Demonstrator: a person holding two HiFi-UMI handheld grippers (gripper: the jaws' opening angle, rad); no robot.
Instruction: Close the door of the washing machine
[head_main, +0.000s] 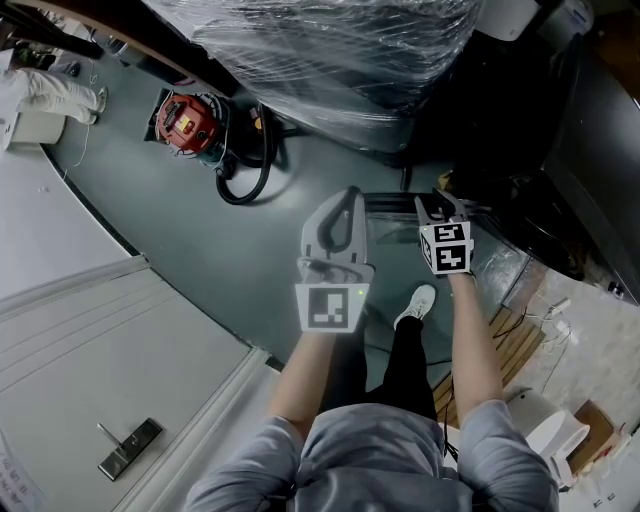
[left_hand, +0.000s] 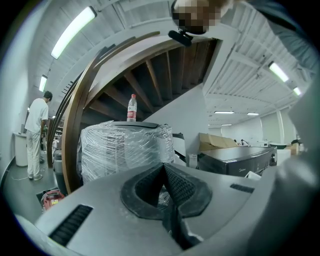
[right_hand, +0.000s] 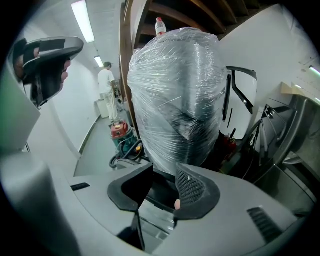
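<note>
Currently we hold the left gripper (head_main: 345, 200) fingers pressed together, empty; right gripper (head_main: 440, 207) fingers apart, empty. Both hang over the floor (head_main: 200, 250), near a film-wrapped unit (right_hand: 175, 90); we can't tell if that's the washer.

Grey left claw (head_main: 347, 198), grey shirt (head_main: 400, 462), black trousers (head_main: 405, 360), white shoe (head_main: 417, 303)

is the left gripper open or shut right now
Shut: the left gripper has its jaw tips touching in its own view, with nothing between them.

Legible markings: none found.
The red label on the bottle (left_hand: 131, 107) and the plate on the red vacuum cleaner (head_main: 185, 122) are too small and blurred to read; no brand confirmed.
</note>
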